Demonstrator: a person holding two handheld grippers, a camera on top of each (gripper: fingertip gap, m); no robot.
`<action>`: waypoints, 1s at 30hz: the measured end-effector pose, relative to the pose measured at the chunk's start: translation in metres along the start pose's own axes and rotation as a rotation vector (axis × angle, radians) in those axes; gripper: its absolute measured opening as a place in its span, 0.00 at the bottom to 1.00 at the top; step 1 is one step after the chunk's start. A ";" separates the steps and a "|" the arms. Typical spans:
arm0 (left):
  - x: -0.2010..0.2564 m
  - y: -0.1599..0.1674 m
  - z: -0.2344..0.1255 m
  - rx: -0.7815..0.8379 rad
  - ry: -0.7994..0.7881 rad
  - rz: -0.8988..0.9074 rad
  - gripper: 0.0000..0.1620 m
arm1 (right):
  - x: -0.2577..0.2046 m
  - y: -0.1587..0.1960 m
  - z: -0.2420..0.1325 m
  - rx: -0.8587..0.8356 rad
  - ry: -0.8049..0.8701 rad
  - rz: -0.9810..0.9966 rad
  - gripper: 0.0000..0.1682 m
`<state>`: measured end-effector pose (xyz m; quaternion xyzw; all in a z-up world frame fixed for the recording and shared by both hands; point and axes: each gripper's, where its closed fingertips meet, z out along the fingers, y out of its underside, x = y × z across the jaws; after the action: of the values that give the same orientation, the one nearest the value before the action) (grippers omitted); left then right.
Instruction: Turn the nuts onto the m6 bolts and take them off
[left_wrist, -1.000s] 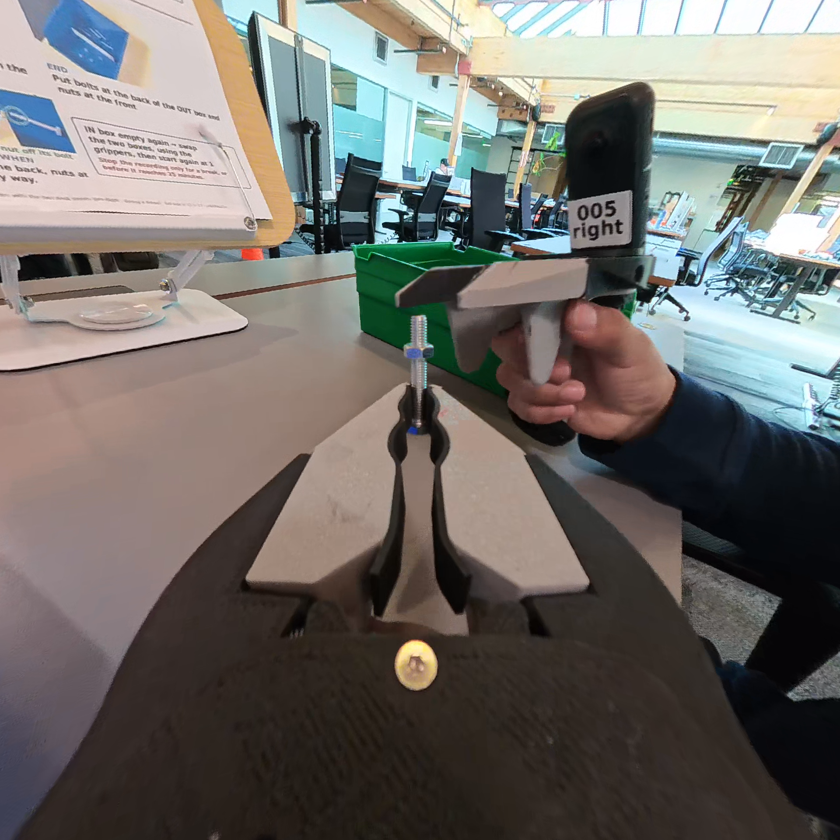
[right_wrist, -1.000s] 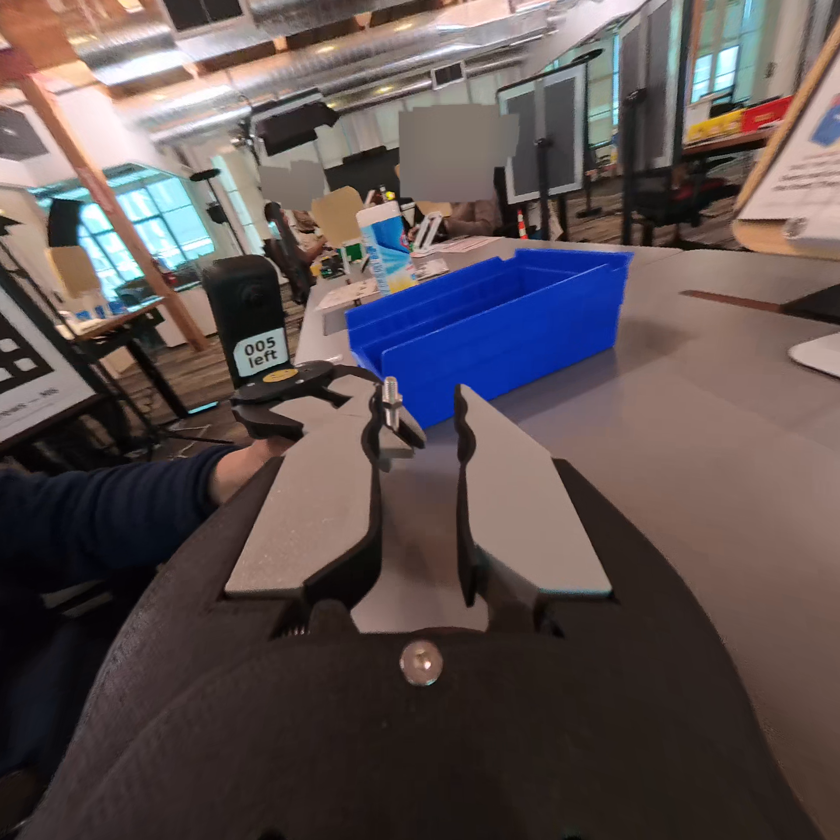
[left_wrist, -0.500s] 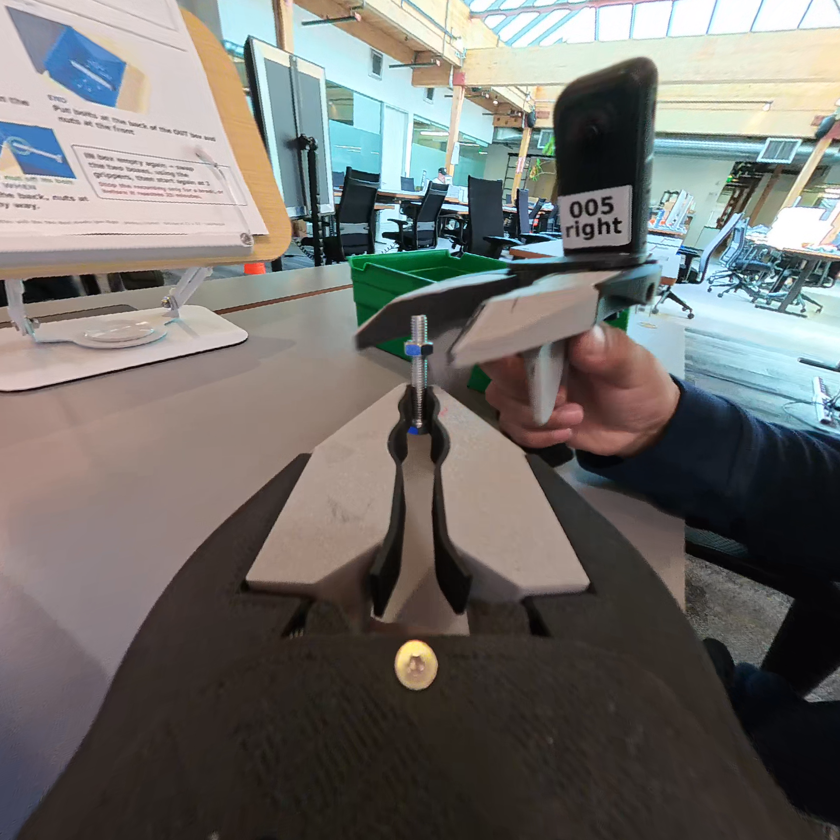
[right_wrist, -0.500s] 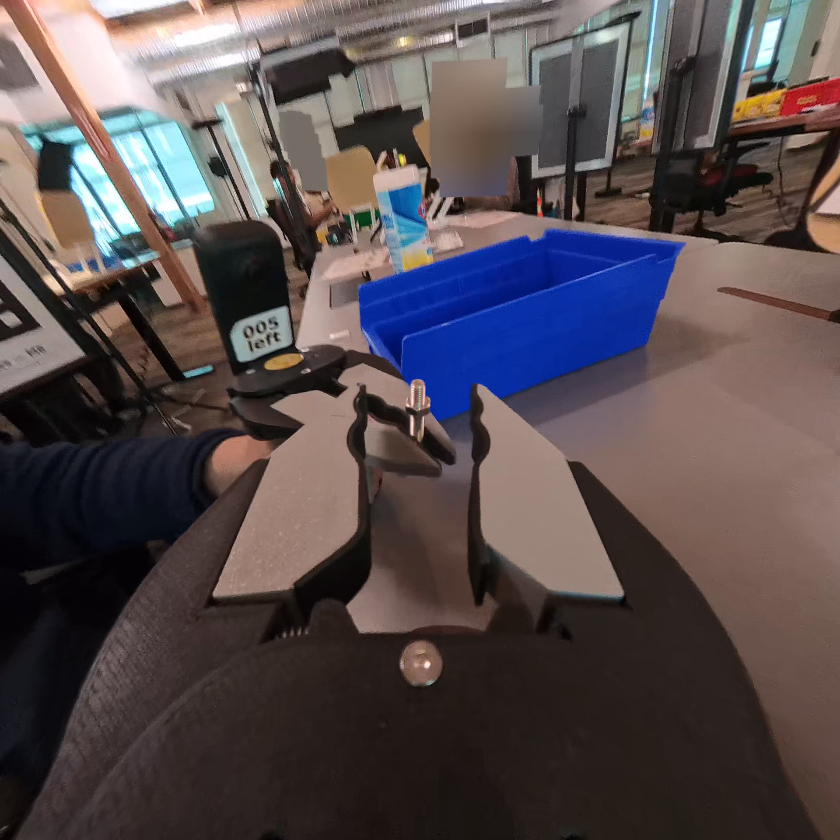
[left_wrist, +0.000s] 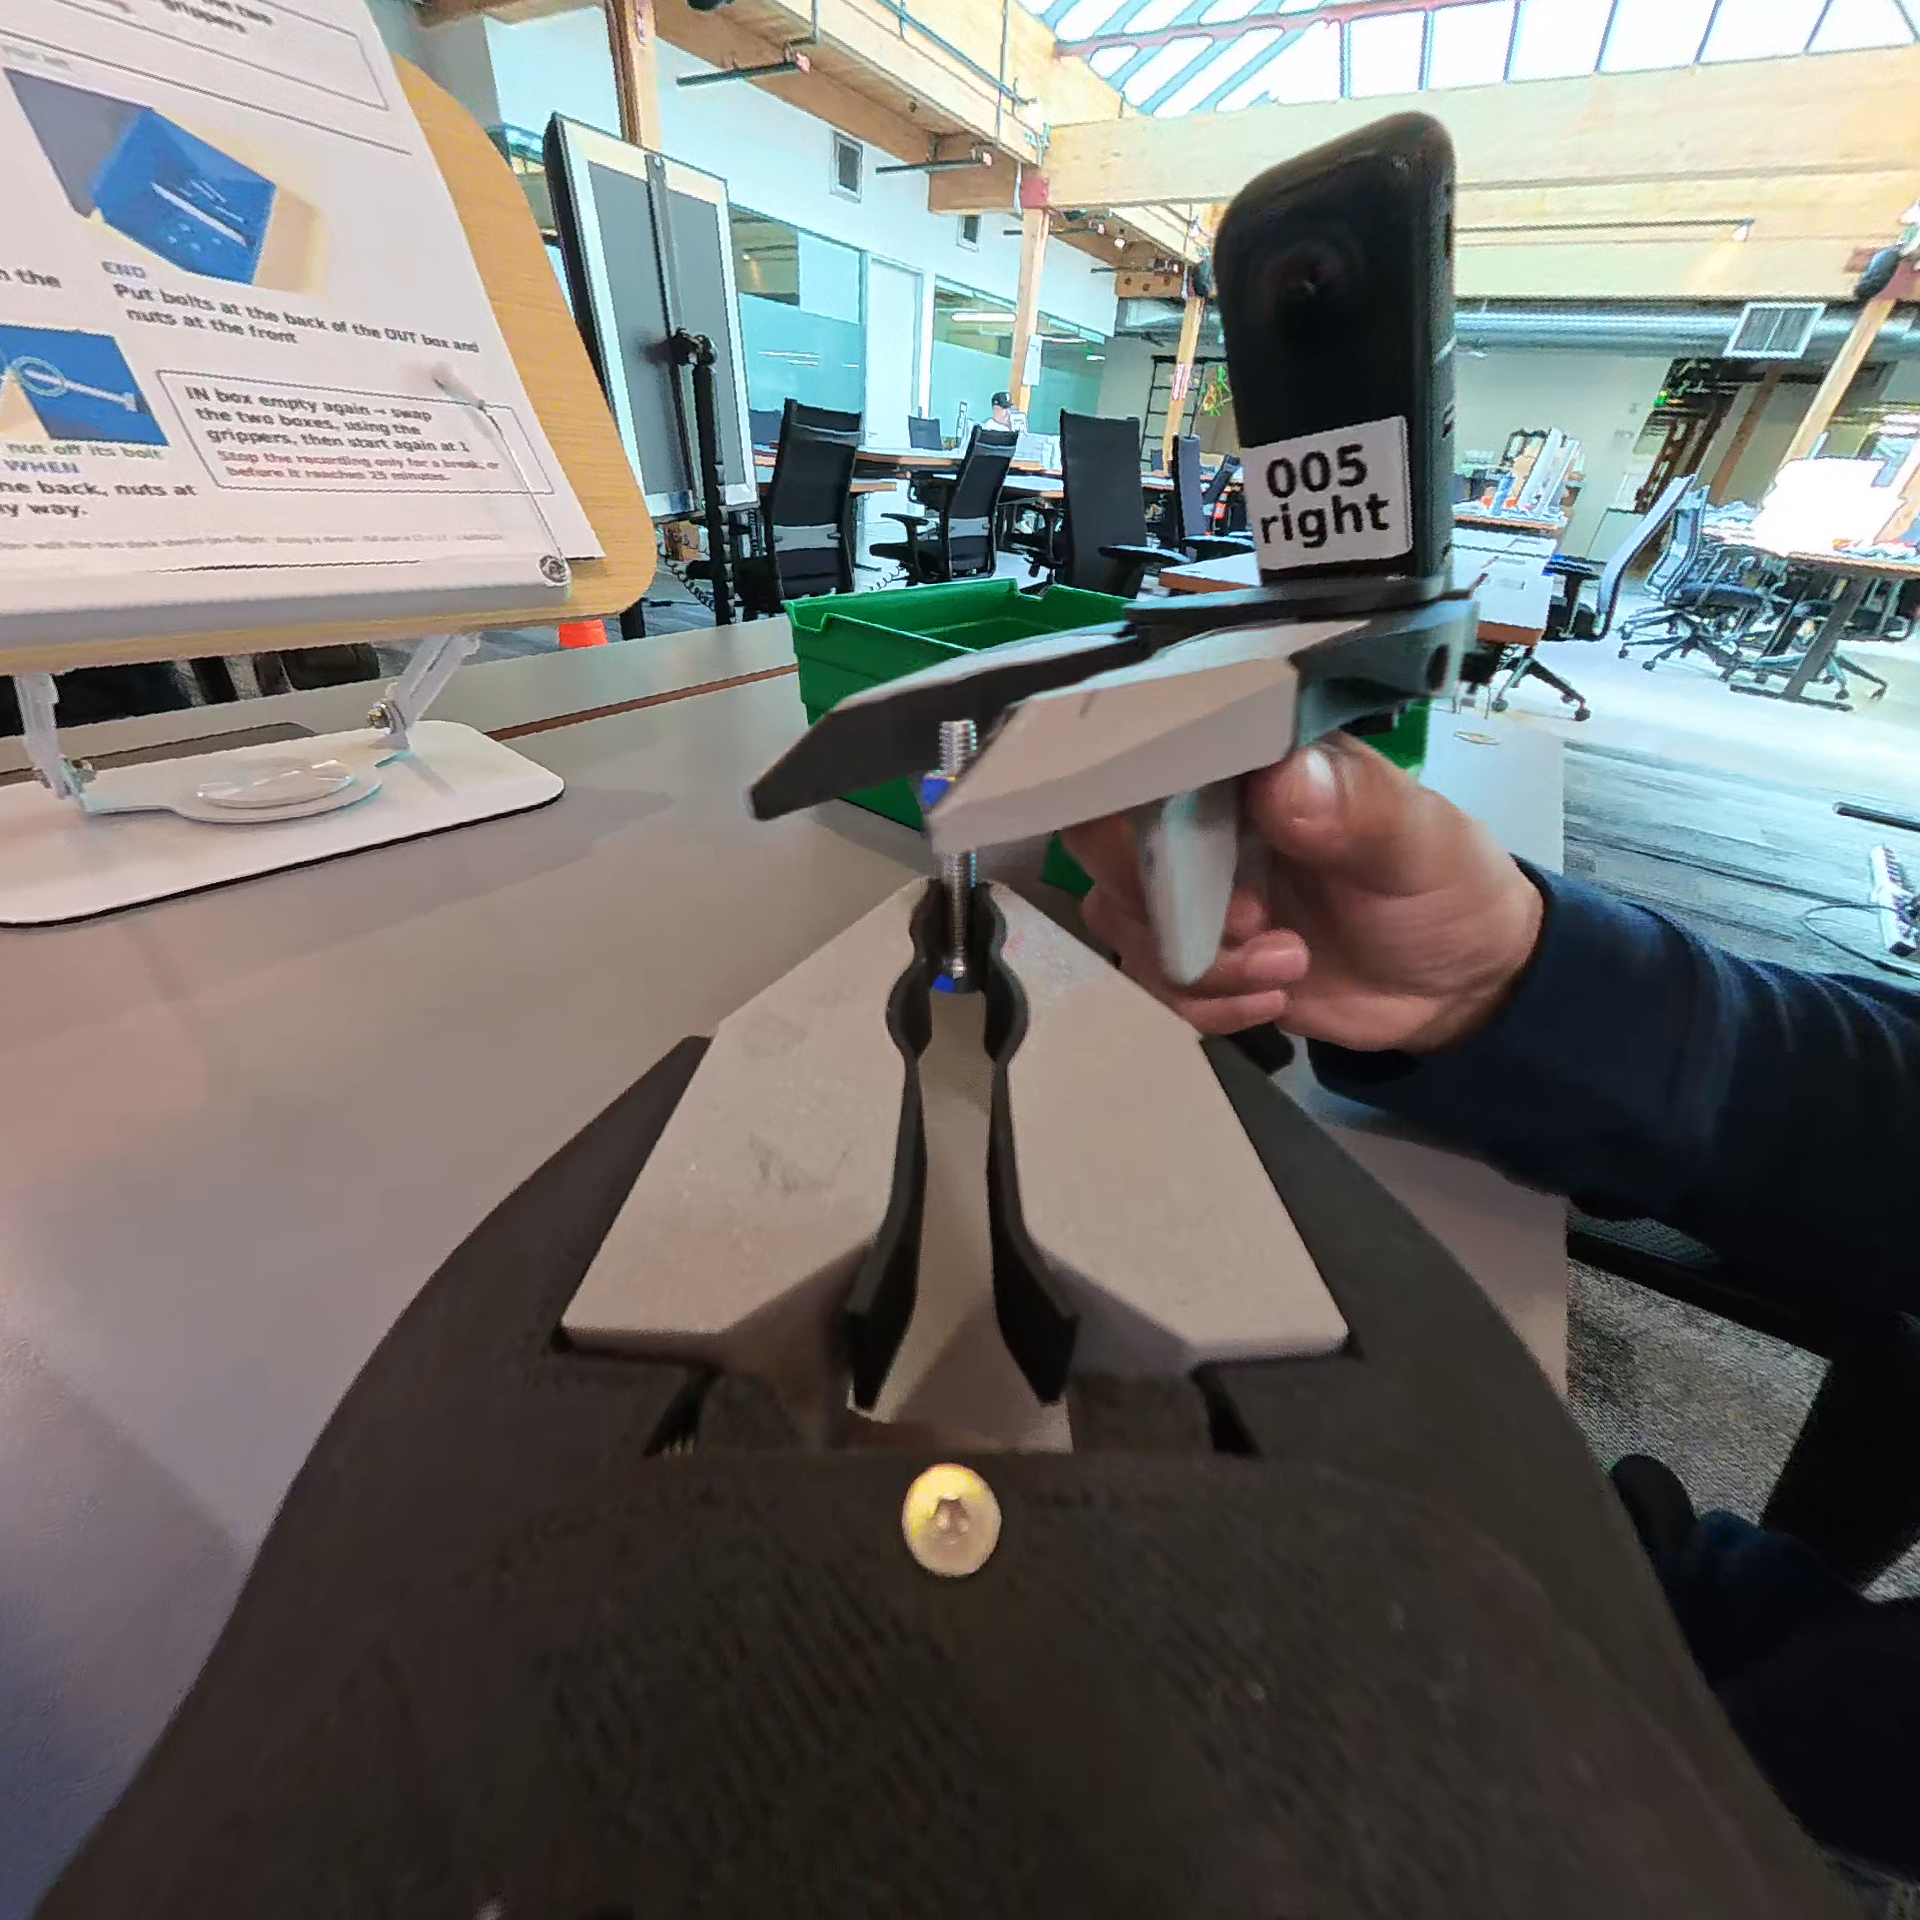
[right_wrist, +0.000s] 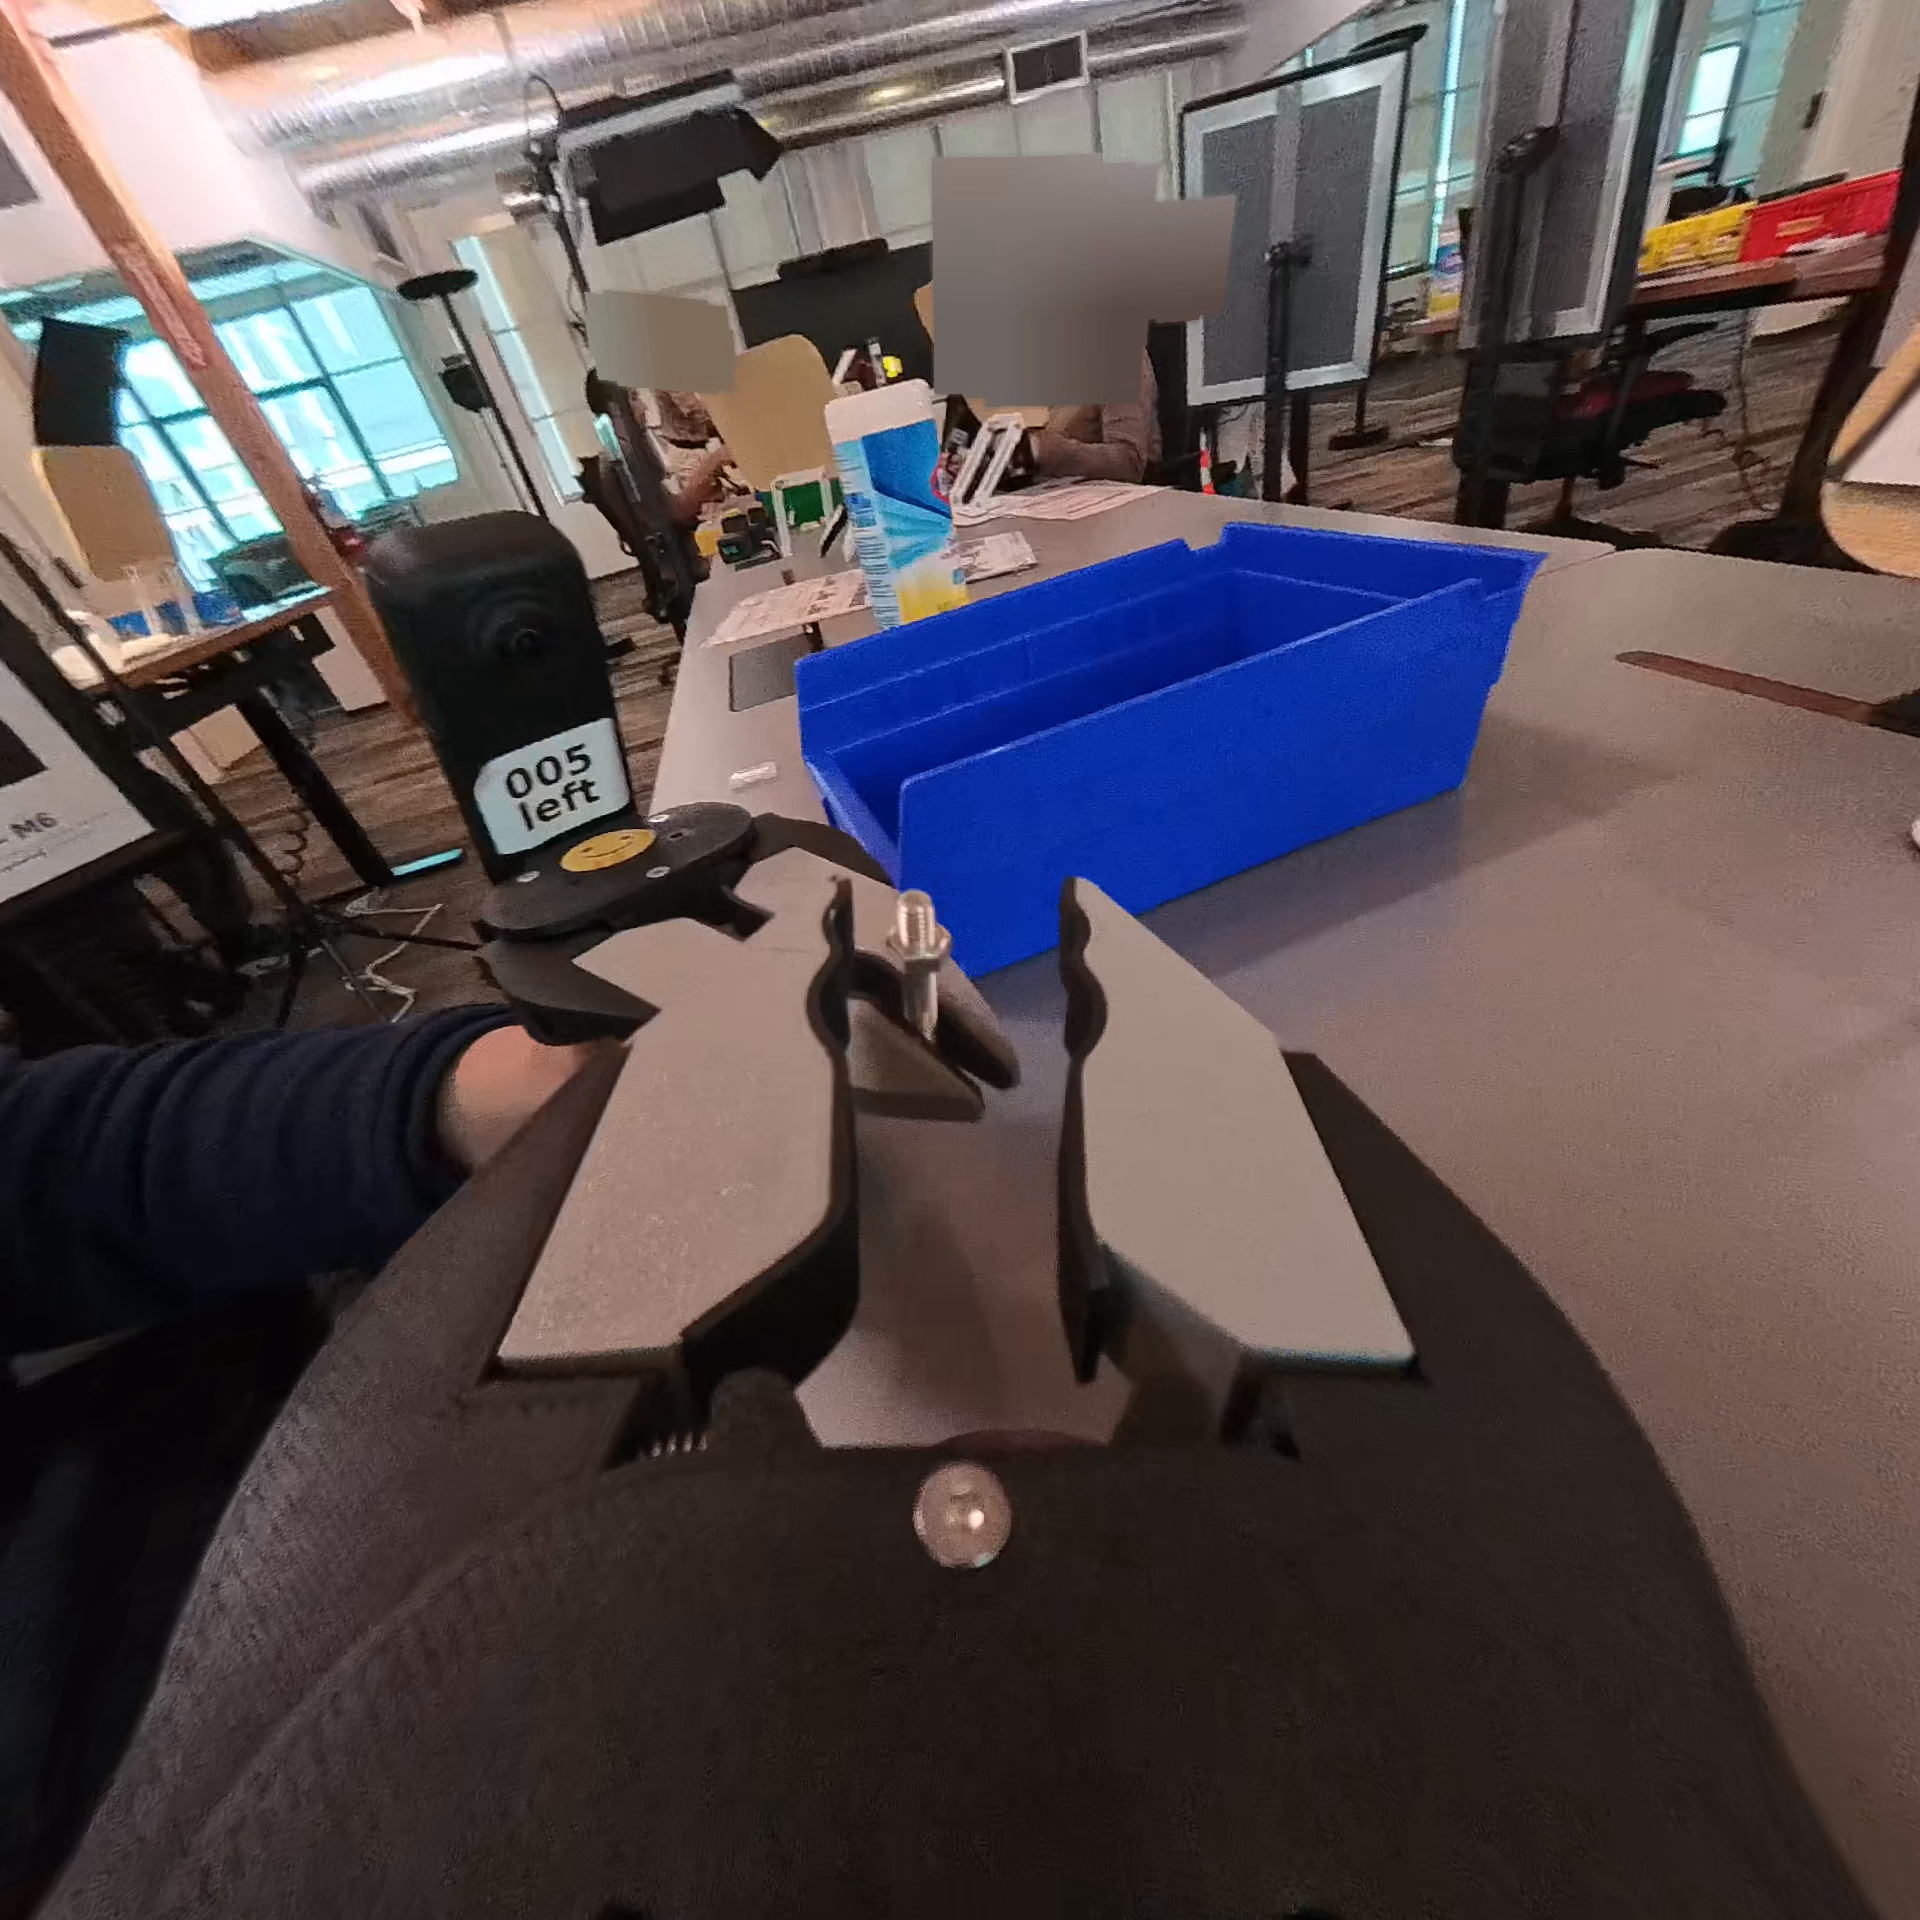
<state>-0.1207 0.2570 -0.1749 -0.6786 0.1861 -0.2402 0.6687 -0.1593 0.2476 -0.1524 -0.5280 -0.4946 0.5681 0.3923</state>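
My left gripper (left_wrist: 956, 940) is shut on the lower end of a silver M6 bolt (left_wrist: 956, 894) and holds it upright above the grey table (left_wrist: 364, 1039). A nut (right_wrist: 917, 940) sits near the bolt's top. My right gripper (right_wrist: 951, 935) is open and level, one finger on each side of the nut, not touching it. In the left wrist view the right gripper (left_wrist: 847, 816) comes in from the right and hides the nut; only the bolt's tip shows above its fingers. The left gripper (right_wrist: 925, 1049) also shows in the right wrist view.
A blue bin (right_wrist: 1195, 769) stands on the table beyond the bolt in the right wrist view. A green bin (left_wrist: 904, 644) stands behind the right gripper. An instruction sheet on a wooden stand (left_wrist: 260, 312) is at the left. A wipes canister (right_wrist: 894, 499) stands behind the blue bin. Less than 4 cm separates the two grippers' tips.
My right gripper has moved in toward the bolt, so its open fingers now straddle the nut. My left gripper has kept the bolt upright and still.
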 end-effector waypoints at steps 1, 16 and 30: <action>-0.003 -0.001 -0.001 0.007 -0.012 -0.003 0.01 | 0.006 0.001 -0.003 -0.003 0.025 0.008 0.20; -0.010 -0.005 -0.006 0.026 -0.033 -0.031 0.01 | 0.012 -0.004 -0.014 0.023 0.008 0.058 0.19; -0.010 -0.005 -0.006 0.031 -0.024 -0.039 0.01 | 0.014 -0.006 -0.017 0.023 0.026 0.028 0.17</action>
<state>-0.1326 0.2583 -0.1706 -0.6745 0.1607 -0.2479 0.6765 -0.1449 0.2653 -0.1490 -0.5377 -0.4754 0.5724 0.3966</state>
